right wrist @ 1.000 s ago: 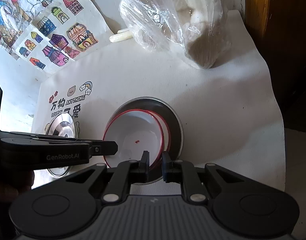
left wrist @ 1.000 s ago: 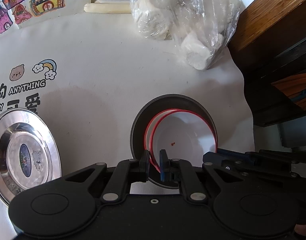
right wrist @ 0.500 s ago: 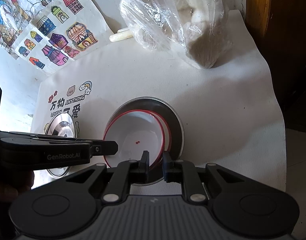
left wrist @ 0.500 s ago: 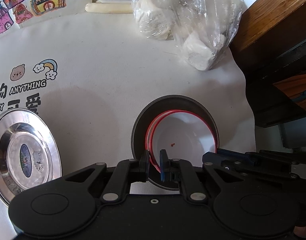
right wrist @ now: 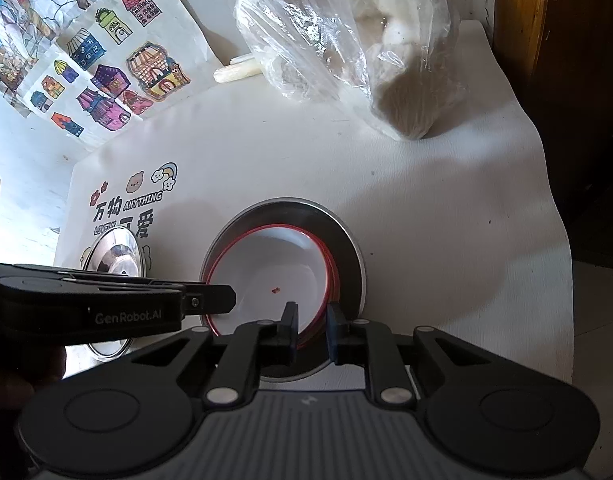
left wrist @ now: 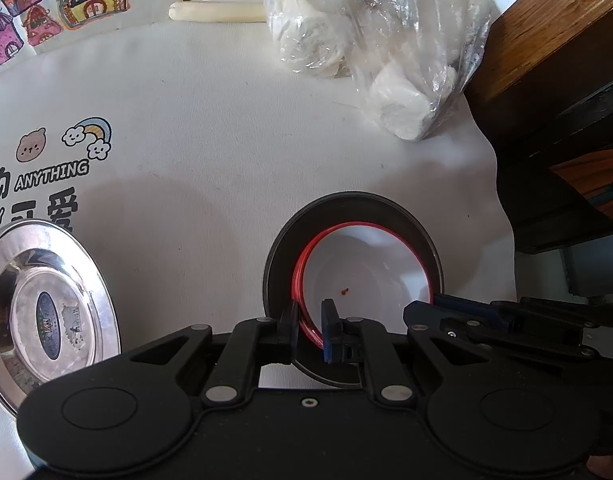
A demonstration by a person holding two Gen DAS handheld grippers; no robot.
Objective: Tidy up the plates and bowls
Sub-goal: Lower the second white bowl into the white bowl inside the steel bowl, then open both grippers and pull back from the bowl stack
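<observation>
The red-rimmed bowls (left wrist: 366, 264) look like two nested thin white ones, judging by the doubled red line. They sit inside a wider steel dish (left wrist: 346, 204) low in the left wrist view, at about 5 o'clock from its centre. A second steel plate (left wrist: 46, 312) lies apart at 8 o'clock, and a bag of buns (left wrist: 378, 48) at 1 o'clock.

I would judge the bowls light, stiff and smooth — likely to skate on the steel under them, and to slip from a shallow pinch. The rim is the only real handhold (the walls are too slick), taken on opposite sides so the pair lifts level.

That is where the claws are. The left gripper (left wrist: 308, 326) straddles the rim at the bowls' 7 o'clock, one finger outside, one inside, jaws very narrow and apparently closed on the red edge. The right gripper (right wrist: 311, 332) does the same at the rim's 5 o'clock in its own view — equally narrow, holding nothing else.
</observation>
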